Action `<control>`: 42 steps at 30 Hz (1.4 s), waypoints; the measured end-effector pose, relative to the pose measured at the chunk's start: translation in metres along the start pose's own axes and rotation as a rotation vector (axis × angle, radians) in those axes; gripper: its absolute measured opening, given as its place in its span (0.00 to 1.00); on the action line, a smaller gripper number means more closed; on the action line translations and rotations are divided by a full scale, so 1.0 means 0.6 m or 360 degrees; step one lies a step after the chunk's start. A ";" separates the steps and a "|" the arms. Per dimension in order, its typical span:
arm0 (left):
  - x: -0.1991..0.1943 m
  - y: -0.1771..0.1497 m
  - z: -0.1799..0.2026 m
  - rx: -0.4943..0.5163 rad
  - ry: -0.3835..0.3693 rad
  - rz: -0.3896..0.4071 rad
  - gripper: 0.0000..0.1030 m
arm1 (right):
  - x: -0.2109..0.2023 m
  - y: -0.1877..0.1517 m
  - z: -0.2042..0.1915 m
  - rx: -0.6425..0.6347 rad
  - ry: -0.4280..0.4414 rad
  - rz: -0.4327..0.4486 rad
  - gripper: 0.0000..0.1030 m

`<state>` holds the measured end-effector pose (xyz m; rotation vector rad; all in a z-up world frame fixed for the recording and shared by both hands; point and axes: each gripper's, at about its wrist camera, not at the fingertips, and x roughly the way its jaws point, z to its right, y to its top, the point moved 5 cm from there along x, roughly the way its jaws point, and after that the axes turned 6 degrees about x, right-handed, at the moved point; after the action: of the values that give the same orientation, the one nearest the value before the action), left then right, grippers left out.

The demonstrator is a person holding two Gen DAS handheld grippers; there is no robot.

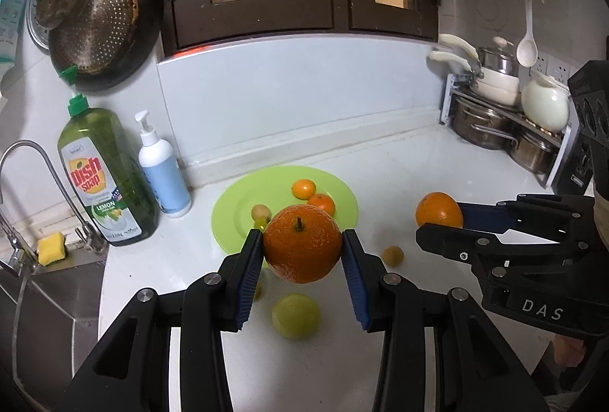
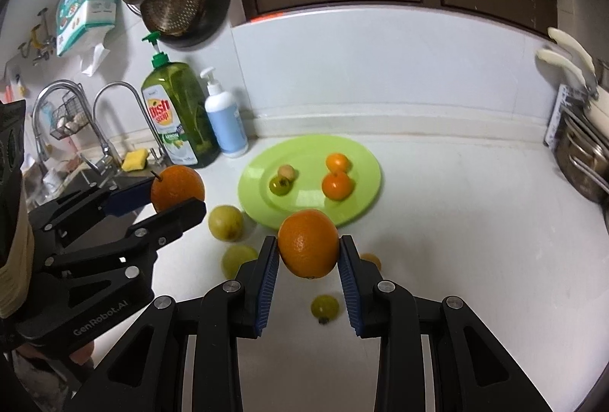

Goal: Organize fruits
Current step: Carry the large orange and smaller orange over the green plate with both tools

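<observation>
Oranges, firm, round, fairly heavy: stemmed orange (image 1: 302, 247) pinched at widest middle by left gripper (image 1: 303, 252), second orange (image 2: 308, 243) likewise in right gripper (image 2: 309, 252), above worktop (image 2: 456, 221), near green plate (image 2: 365, 160).

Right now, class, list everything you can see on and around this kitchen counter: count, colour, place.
plate: one, green, on the white counter
small oranges: two, orange, on the plate
small fruits: two, one green, one tan, on the plate
loose fruits: four seen, three yellow-green, one orange, on the counter in front of the plate
large oranges: two, orange, lifted, one per gripper
dish soap bottle: one, green, by the sink
pump bottle: one, white and blue, beside the dish soap bottle
sponge: one, yellow, at the sink
pans: several, hanging on the wall
left gripper: black, jaws shut on an orange
right gripper: black, jaws shut on an orange
</observation>
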<state>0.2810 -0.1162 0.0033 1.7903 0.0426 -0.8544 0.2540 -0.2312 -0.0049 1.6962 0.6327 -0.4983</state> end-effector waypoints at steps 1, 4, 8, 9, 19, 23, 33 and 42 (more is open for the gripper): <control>0.001 0.002 -0.002 -0.0003 0.0000 0.0003 0.40 | 0.001 0.005 -0.002 -0.0007 0.0003 0.0009 0.32; 0.006 0.011 -0.009 -0.0005 0.0009 0.0010 0.40 | 0.007 0.019 -0.004 -0.0019 0.0015 0.0028 0.32; 0.017 0.025 -0.020 -0.0018 0.0015 0.0017 0.40 | 0.020 0.038 -0.003 -0.0025 0.0022 0.0040 0.32; 0.021 0.030 -0.023 -0.0018 0.0015 0.0021 0.40 | 0.023 0.043 -0.003 -0.0024 0.0029 0.0040 0.32; 0.067 0.064 -0.046 -0.0035 0.0019 0.0017 0.40 | 0.076 0.086 0.004 -0.0030 0.0050 0.0014 0.32; 0.090 0.074 -0.057 -0.0046 0.0015 0.0002 0.40 | 0.103 0.103 0.006 -0.0042 0.0043 -0.0003 0.32; 0.160 0.086 -0.094 -0.0121 -0.0036 -0.0086 0.40 | 0.167 0.143 0.013 -0.0077 0.0031 -0.0032 0.32; 0.219 0.098 -0.121 -0.0159 -0.0079 -0.0165 0.40 | 0.228 0.176 0.013 -0.0129 0.0026 -0.0086 0.32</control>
<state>0.4408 -0.1272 -0.0126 1.6842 0.1447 -0.9544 0.4263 -0.2353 -0.0145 1.6116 0.7029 -0.4913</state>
